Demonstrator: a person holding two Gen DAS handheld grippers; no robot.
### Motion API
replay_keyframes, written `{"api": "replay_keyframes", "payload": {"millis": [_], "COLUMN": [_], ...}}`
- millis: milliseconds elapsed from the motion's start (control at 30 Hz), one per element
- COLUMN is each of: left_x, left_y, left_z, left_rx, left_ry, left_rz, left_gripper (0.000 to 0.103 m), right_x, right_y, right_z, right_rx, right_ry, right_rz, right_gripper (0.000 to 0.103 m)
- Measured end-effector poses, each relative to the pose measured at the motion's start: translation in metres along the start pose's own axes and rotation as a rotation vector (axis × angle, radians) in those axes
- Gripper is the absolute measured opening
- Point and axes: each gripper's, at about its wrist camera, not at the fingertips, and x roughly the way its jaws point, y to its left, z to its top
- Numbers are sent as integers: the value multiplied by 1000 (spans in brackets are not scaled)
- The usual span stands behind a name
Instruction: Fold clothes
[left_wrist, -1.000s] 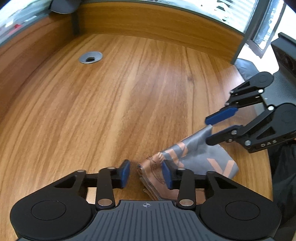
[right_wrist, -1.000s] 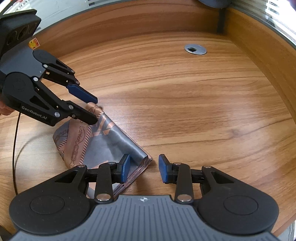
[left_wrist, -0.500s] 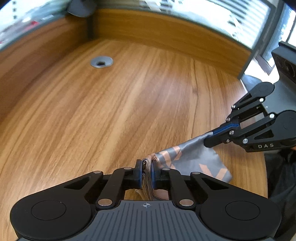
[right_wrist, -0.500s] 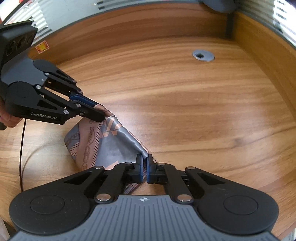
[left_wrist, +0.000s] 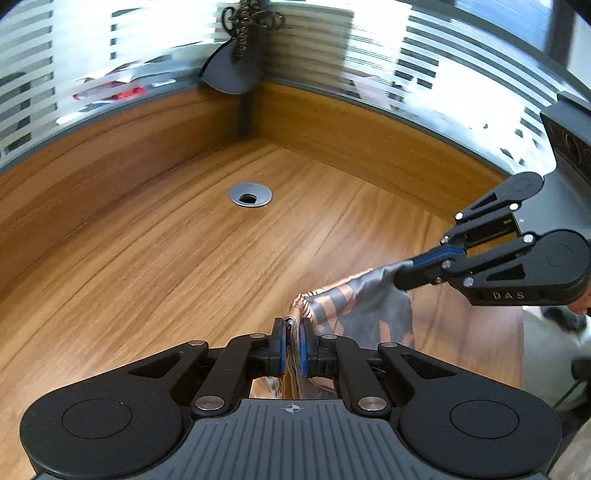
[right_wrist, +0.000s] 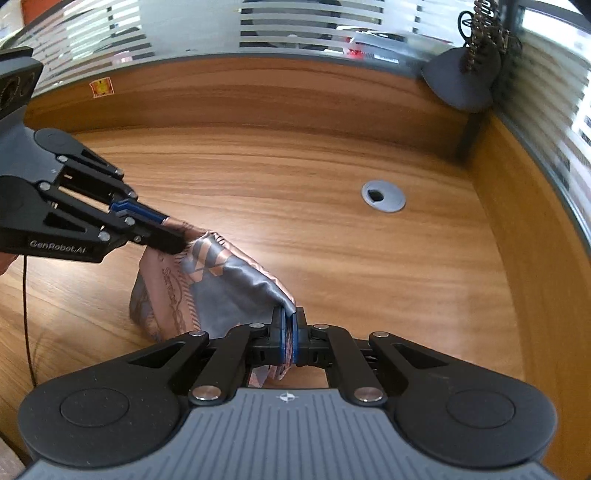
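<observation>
A folded grey cloth with copper-pink patterns (left_wrist: 364, 308) hangs between my two grippers above the wooden desk (left_wrist: 147, 258). My left gripper (left_wrist: 292, 345) is shut on one corner of the cloth. My right gripper (right_wrist: 289, 338) is shut on the opposite corner. The cloth (right_wrist: 221, 284) sags between them, lifted off the desk (right_wrist: 332, 240). In the left wrist view the right gripper (left_wrist: 406, 271) comes in from the right. In the right wrist view the left gripper (right_wrist: 168, 236) comes in from the left.
A round grey cable grommet (left_wrist: 250, 194) sits in the desk, also seen in the right wrist view (right_wrist: 383, 195). Wooden partition walls (left_wrist: 332, 122) enclose the desk corner. A dark lamp base (right_wrist: 461, 81) stands at the corner. A black cable (right_wrist: 26, 314) trails at left.
Both grippers went from open around the cloth's corners to shut on them, then lifted the cloth off the desk and tilted upward.
</observation>
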Motion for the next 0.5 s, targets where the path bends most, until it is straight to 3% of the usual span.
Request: {"api": "replay_keyframes", "payload": {"millis": [300,500], "left_x": [23,21], "left_y": [-7,-10], "left_z": [37,78], "left_rx": [-80,-66], "left_ry": [-22,-102], "left_rz": [85,135], "left_gripper": [9,9], "right_x": [4,-16], "right_y": [-50,-80], "right_z": [30,52], "right_rx": [-71,-90], "right_ry": [-16,-118], "right_rz": [25,-10], "right_gripper": [3,3]}}
